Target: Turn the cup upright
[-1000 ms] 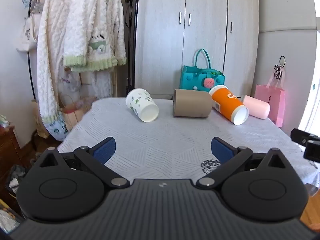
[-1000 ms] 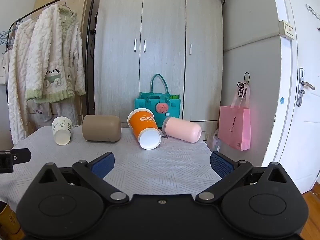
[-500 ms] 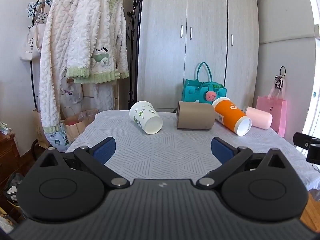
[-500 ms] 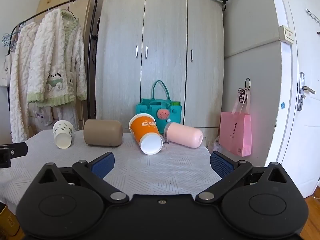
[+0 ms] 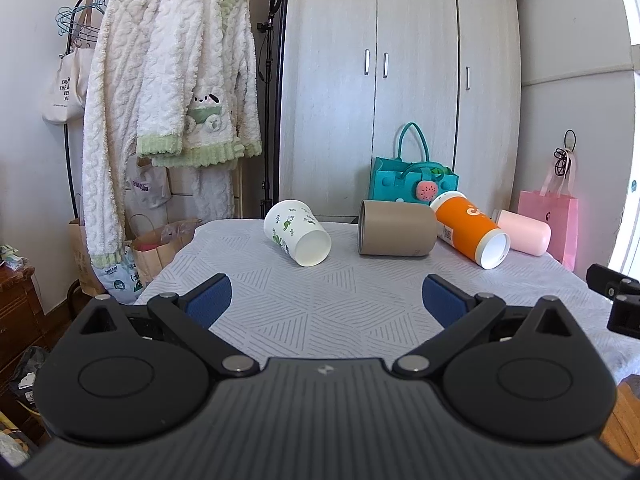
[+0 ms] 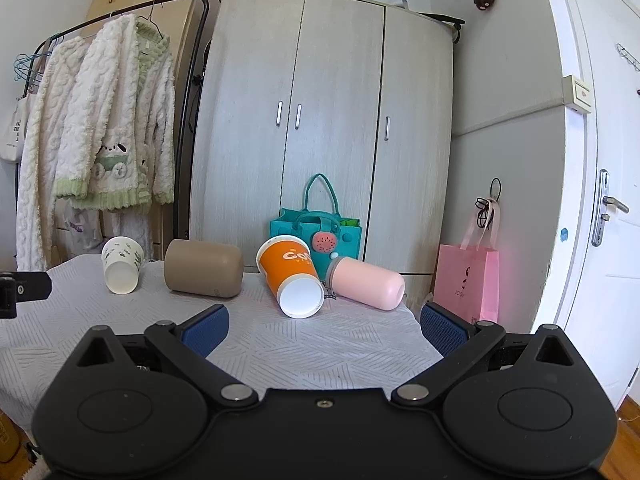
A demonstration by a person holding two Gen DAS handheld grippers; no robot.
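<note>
White-clothed worktop (image 5: 320, 312) nearest, left gripper (image 5: 326, 300) and right gripper (image 6: 324, 328) low over its near edge, jaws of both spread wide, holding nothing, beyond lie four cups on their sides, leaf-print cup (image 5: 298, 238) at 11 o'clock, tan cup (image 5: 396, 230) at 12, orange cup (image 5: 470, 234) and pink cup (image 5: 524, 232) at 1, teal bag (image 5: 412, 184) and wardrobe (image 5: 400, 88) behind.

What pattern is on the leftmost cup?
Green leaf sprigs on white cup; clearest in left wrist view.
</note>
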